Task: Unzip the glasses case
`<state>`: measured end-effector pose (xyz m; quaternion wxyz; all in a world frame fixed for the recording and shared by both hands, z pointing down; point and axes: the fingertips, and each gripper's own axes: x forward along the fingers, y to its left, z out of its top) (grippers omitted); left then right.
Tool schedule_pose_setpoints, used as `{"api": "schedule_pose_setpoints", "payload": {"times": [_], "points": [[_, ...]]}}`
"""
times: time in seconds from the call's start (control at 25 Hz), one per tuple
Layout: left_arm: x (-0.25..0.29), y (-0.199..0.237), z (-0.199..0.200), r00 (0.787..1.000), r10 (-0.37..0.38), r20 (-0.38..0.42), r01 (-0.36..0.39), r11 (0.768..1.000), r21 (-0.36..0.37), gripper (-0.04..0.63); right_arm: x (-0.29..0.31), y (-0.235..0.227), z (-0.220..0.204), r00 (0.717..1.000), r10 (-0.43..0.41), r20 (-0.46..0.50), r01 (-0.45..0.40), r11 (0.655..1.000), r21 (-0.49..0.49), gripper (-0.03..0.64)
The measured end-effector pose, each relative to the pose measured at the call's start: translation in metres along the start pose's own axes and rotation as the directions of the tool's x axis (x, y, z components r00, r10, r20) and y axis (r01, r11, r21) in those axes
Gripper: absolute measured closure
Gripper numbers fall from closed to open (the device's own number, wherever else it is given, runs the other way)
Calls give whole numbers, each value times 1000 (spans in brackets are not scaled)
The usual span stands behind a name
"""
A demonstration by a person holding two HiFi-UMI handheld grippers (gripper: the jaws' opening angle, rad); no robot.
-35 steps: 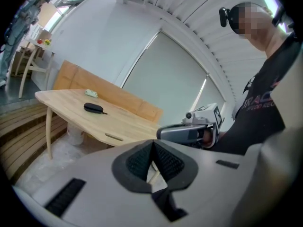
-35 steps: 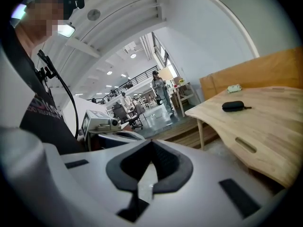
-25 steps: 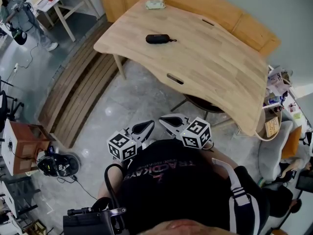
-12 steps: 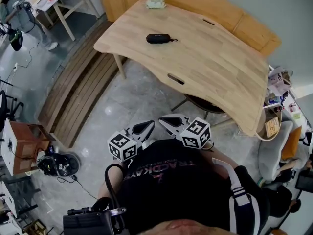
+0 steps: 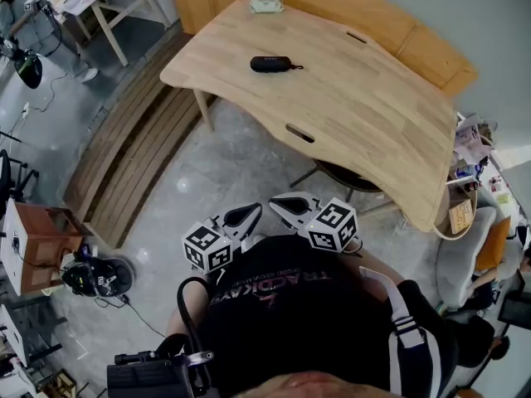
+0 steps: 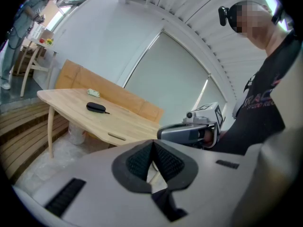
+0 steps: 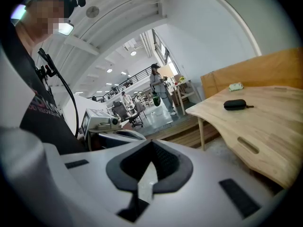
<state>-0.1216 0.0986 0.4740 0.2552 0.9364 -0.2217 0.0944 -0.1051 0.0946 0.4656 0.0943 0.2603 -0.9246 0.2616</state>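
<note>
A black glasses case (image 5: 271, 64) lies zipped on the far part of a light wooden table (image 5: 348, 114), its pull cord trailing to the right. It also shows small in the left gripper view as a dark case (image 6: 96, 107) and in the right gripper view as a dark case (image 7: 235, 104). My left gripper (image 5: 246, 217) and right gripper (image 5: 286, 205) are held close to my chest over the floor, well short of the table. Both are shut with nothing between their pads.
A small pale green object (image 5: 265, 6) sits at the table's far edge. A wooden bench (image 5: 133, 164) lies left of the table, a chair (image 5: 348, 178) is tucked under its near side. A person (image 7: 157, 86) stands at another table far off. Cluttered shelves (image 5: 477, 172) stand right.
The view has shifted slightly; the person at the far left has slipped almost out of the head view. Both grippers have stayed still and shut.
</note>
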Motion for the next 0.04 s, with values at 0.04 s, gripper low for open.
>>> {"api": "schedule_pose_setpoints", "payload": {"times": [0.04], "points": [[0,0,0,1000,0,1,0,1000,-1,583,0,0,0,1000,0,-1,0,1000,0,600]]}}
